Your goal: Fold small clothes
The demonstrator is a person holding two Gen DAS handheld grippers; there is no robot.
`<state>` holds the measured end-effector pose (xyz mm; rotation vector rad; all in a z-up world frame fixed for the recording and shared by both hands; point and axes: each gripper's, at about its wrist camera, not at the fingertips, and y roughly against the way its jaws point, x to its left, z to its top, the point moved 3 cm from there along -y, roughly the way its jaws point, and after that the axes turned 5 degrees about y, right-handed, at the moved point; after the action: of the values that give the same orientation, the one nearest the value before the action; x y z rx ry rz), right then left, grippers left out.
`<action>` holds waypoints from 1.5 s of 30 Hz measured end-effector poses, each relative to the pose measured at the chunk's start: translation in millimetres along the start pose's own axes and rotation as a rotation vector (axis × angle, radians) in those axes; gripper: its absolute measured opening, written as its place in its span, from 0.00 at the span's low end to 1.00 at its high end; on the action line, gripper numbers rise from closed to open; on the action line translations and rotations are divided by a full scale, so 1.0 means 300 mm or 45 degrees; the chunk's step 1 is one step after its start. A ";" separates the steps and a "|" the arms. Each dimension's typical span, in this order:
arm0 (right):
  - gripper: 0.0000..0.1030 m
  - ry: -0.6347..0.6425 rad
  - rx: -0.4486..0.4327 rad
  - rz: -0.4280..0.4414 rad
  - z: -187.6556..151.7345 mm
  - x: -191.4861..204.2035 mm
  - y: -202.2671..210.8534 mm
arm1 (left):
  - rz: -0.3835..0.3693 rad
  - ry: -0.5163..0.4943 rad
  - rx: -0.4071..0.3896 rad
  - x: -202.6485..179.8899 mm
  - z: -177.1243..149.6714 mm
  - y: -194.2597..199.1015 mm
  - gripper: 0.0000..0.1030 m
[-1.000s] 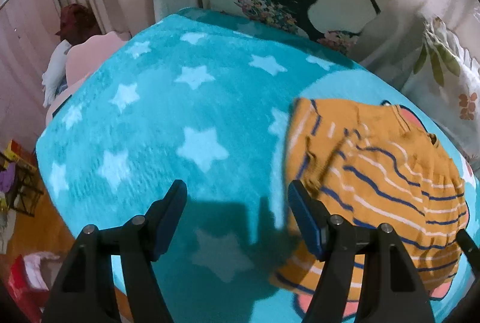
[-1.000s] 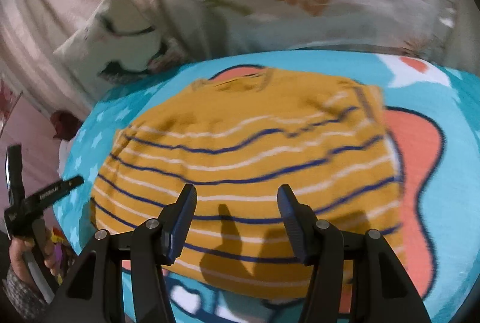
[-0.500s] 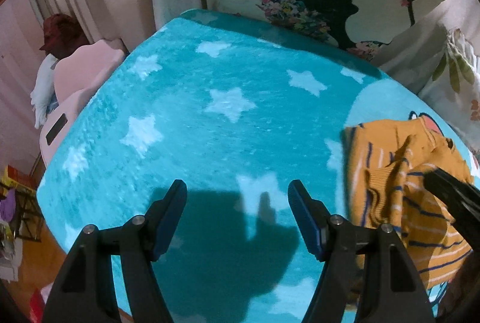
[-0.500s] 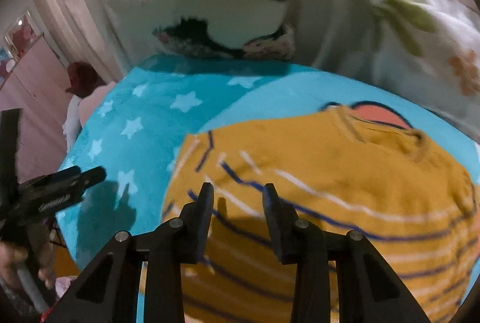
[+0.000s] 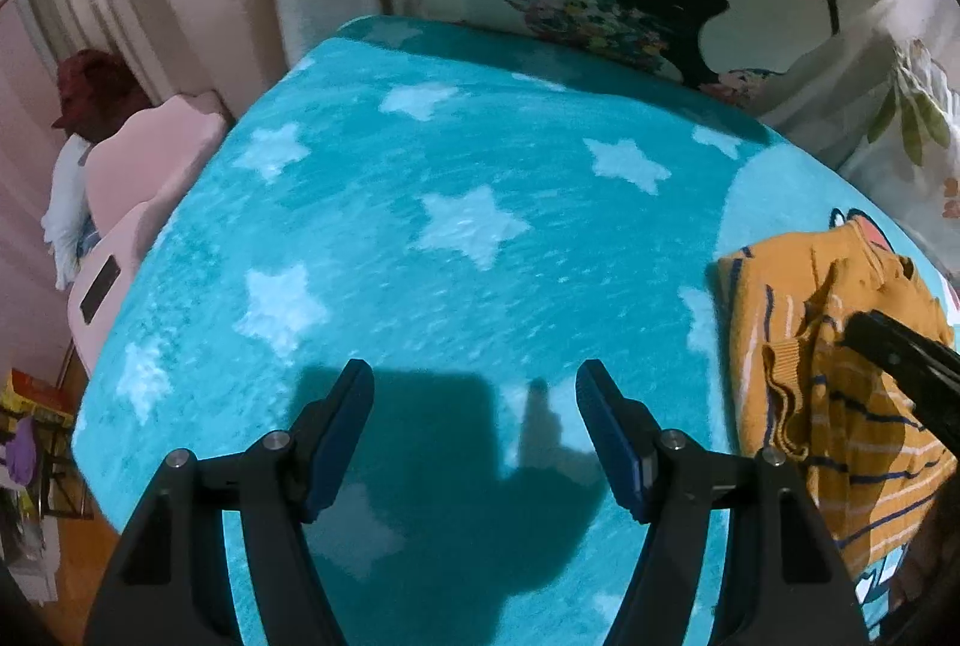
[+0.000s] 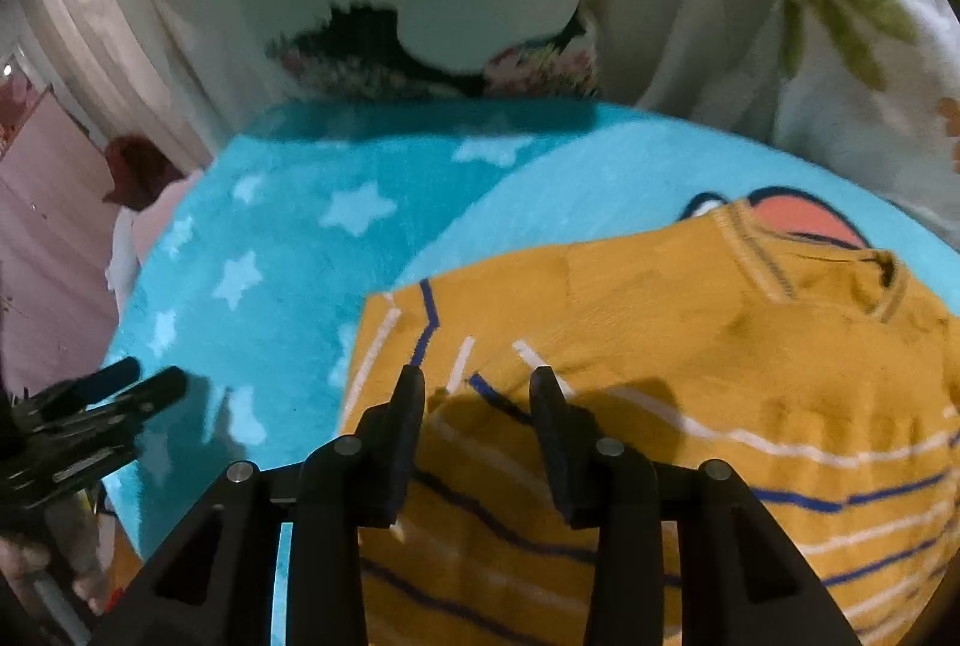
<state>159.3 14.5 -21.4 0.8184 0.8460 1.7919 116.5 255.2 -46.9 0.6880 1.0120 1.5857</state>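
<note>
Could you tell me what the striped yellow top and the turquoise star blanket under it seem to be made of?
The striped yellow top looks like a soft knit, likely cotton or acrylic: fine ribbing shows at the neckline and on a turned-up edge, and it folds limply. The turquoise star blanket looks like plush fleece, probably synthetic: its surface is fuzzy, with brushed streaks and a slight sheen. The exact fibres cannot be told.

No readable text, label, brand or number shows anywhere on the bedding, the clothing or the grippers.
</note>
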 end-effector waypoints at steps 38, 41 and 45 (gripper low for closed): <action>0.56 0.806 0.078 -0.317 -0.401 0.362 -0.024 | -0.767 -0.245 0.429 -0.550 0.073 -0.219 0.84; 0.29 0.786 0.073 -0.309 -0.377 0.344 -0.017 | -0.670 -0.319 0.415 -0.576 0.075 -0.227 0.21; 0.10 0.671 0.032 -0.213 -0.323 0.283 0.021 | -0.724 -0.150 0.458 -0.548 0.102 -0.218 0.20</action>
<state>49.6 73.8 -54.5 0.2725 1.2359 1.8729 214.6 108.0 -77.9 0.6487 1.2821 0.8716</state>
